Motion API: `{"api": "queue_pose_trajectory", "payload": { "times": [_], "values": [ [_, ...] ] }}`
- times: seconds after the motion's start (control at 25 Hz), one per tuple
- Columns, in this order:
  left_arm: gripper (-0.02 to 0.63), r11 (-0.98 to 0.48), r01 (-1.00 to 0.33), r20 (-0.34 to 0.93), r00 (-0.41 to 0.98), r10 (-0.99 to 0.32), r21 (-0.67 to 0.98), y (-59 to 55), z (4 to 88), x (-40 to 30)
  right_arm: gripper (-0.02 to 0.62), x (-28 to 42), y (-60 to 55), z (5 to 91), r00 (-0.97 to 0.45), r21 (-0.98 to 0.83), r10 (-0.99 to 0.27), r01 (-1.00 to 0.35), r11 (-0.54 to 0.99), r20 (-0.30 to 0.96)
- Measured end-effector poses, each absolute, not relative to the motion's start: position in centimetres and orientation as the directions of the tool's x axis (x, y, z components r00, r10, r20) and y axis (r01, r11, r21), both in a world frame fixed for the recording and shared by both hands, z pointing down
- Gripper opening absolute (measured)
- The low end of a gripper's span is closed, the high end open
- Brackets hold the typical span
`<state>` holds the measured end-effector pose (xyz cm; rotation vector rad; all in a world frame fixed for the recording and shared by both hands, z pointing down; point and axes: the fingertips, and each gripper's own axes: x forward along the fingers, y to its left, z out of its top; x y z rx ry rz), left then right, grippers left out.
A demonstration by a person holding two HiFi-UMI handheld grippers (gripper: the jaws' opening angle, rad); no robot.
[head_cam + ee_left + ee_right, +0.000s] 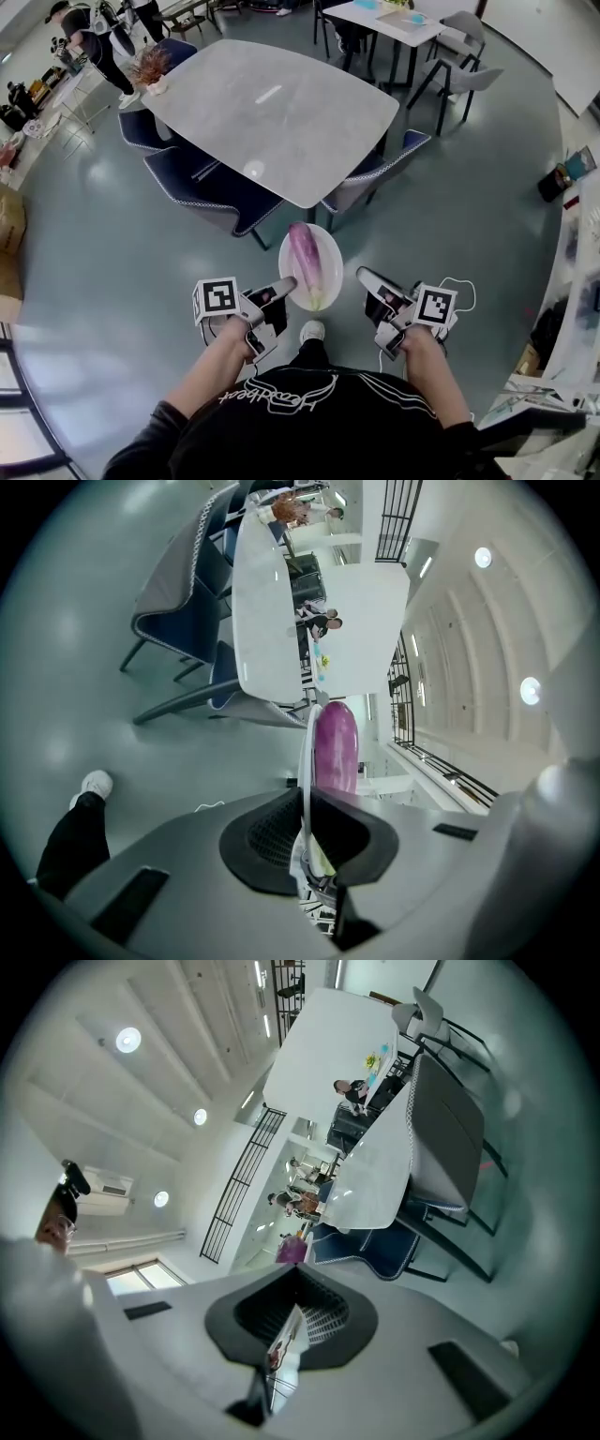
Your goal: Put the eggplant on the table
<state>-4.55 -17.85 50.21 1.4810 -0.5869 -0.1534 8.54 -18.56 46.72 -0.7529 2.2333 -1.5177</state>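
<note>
A purple eggplant (pixel 304 251) lies on a white oval plate (pixel 330 267) held in the air in front of me, short of the grey marble table (pixel 281 112). My left gripper (pixel 285 285) is shut on the plate's near left rim. In the left gripper view the plate (pixel 306 752) runs edge-on between the jaws, with the eggplant (pixel 336 747) beyond my left gripper (pixel 307 829). My right gripper (pixel 365 276) hovers just right of the plate, shut and holding nothing. In its own view my right gripper (pixel 289 1324) shows only a thin slit between the jaws.
Dark blue chairs (pixel 202 183) and a grey chair (pixel 370 178) stand along the table's near edge. A second white table (pixel 384 21) with chairs is at the back. People stand at the far left (pixel 94 42). My white shoe (pixel 312 331) is on the grey floor below.
</note>
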Motion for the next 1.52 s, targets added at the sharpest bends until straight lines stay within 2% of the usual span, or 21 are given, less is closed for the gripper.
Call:
{"api": "queue_pose_trajectory", "payload": {
  "times": [0.24, 0.52, 1.12, 1.52],
  "values": [
    [0.026, 0.106, -0.24, 0.261, 0.845, -0.466, 0.965, -26.6, 49.5, -8.2, 0.005, 5.0, -26.4, 46.9, -0.81, -0.924, -0.584, -0.266, 0.273, 0.061],
    [0.026, 0.099, -0.218, 0.239, 0.849, -0.471, 0.971, -31.3, 49.0, -10.5, 0.005, 2.5, -31.2, 45.6, -0.81, -0.9, -0.582, -0.308, 0.309, 0.077],
    [0.026, 0.096, -0.219, 0.237, 0.83, -0.505, 0.971, -37.5, 48.4, -10.6, 0.006, 2.2, -37.7, 45.0, -0.834, -0.9, -0.549, -0.284, 0.33, 0.061],
    [0.026, 0.125, -0.254, 0.281, 0.802, -0.527, 0.959, -46.3, 49.5, -8.7, 0.005, 3.8, -47.5, 46.6, -0.857, -0.906, -0.513, -0.259, 0.335, 0.055]
  ]
}}
